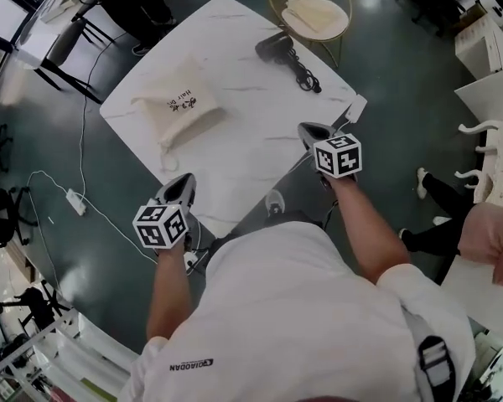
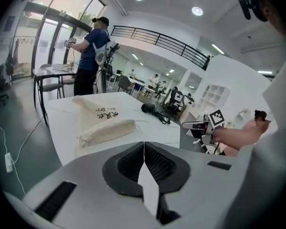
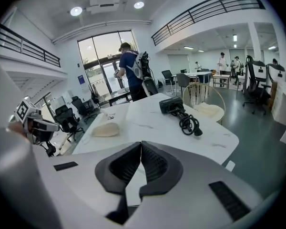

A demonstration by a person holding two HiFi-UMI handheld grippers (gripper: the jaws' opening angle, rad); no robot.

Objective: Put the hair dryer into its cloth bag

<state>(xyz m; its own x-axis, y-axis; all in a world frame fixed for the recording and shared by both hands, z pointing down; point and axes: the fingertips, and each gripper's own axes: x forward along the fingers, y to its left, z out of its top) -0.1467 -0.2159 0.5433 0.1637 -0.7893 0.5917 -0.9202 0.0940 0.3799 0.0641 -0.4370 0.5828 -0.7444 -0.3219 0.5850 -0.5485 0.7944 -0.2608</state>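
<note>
Hair dryer (image 1: 275, 47) and cloth bag (image 1: 178, 107) lie well apart on the table (image 1: 243, 153). Left gripper (image 1: 181, 184) and right gripper (image 1: 312, 131) hover at its near edge, jaws closed and empty, so it seems no grasp is begun yet.

White veined table (image 1: 243, 141) bears a cream cloth bag (image 1: 178, 107) (dark print, seemingly lettering) and, well apart, a corded black hair dryer (image 1: 275, 47).

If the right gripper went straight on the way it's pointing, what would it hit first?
Most likely the bare tabletop, between the cloth bag and the hair dryer; the shut right gripper aims at neither, though depth is unclear.
</note>
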